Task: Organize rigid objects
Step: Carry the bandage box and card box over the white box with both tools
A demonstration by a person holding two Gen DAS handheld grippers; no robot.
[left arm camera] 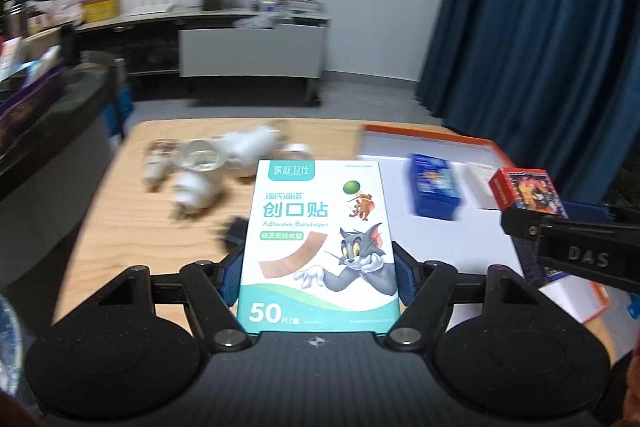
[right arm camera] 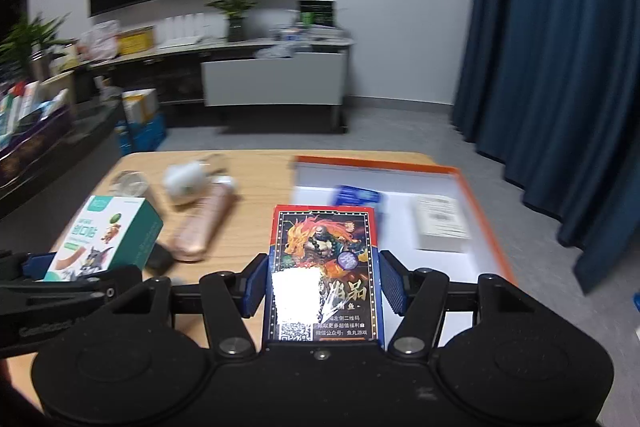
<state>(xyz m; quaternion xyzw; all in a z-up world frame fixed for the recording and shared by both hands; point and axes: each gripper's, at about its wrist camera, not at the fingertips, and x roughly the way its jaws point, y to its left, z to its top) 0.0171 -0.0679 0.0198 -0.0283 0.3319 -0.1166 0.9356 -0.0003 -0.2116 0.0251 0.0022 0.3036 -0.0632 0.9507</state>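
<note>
Between left tool (left arm camera: pixel 318 273) pads: "Adhesive Bandages" box (left arm camera: pixel 320 247); right tool (right arm camera: pixel 322 285) grips, seemingly, card box (right arm camera: pixel 324 271).

The bench (right arm camera: pixel 264 171) is light wood with rounded corners. On its right half lies an orange-rimmed white tray (right arm camera: pixel 476 211). On the left half sit blurred white things (left arm camera: pixel 240 147), a clear round piece (left arm camera: pixel 198 155), a pink tube (right arm camera: pixel 202 227) lying flat and a small dark thing (right arm camera: pixel 160 259) just beside the tube's near end. Grey floor (right arm camera: pixel 400 127) lies beyond the bench.
</note>
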